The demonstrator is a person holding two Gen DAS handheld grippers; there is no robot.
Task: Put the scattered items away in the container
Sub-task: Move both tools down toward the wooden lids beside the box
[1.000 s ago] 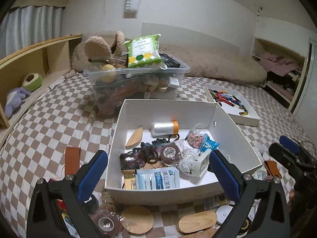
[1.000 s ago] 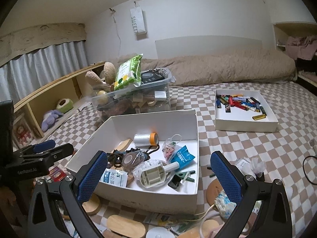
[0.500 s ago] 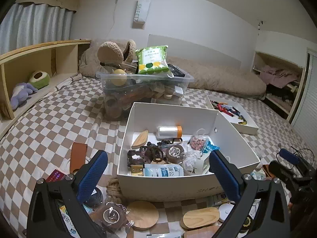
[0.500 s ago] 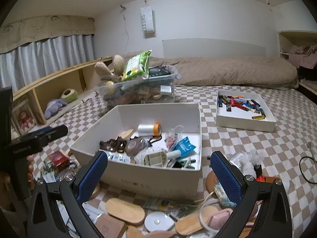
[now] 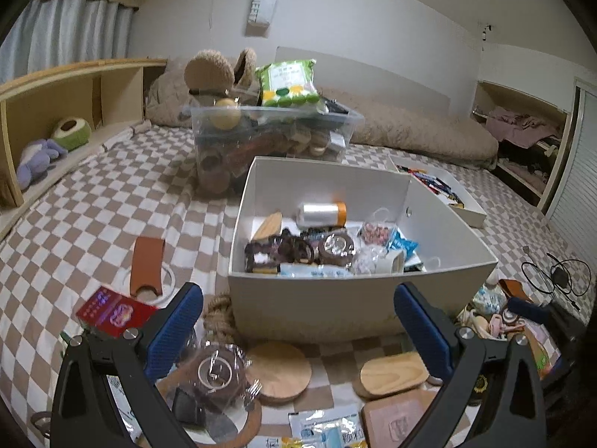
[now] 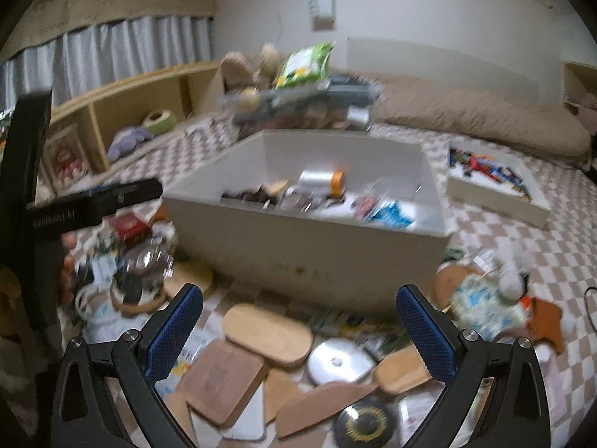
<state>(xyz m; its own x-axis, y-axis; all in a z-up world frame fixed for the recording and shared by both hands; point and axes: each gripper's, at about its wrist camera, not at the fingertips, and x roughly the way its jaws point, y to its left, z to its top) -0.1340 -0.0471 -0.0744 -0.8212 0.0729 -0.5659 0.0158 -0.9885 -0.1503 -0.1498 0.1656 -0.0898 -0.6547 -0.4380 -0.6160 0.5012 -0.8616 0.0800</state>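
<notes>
Both grippers, left (image 5: 298,330) and right (image 6: 299,330), gape empty near the white box (image 5: 347,308); wooden lids (image 6: 268,330), seemingly, litter the blurry foreground.

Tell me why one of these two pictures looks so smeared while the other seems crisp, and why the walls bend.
Right wrist view: motion blur smears the white box and the clear plastic bin, though the right gripper itself stays sharp. Left wrist view: mostly crisp, the thread spool in the box reads clearly. Both views: fisheye lenses curve the walls and leave dark corners.
</notes>
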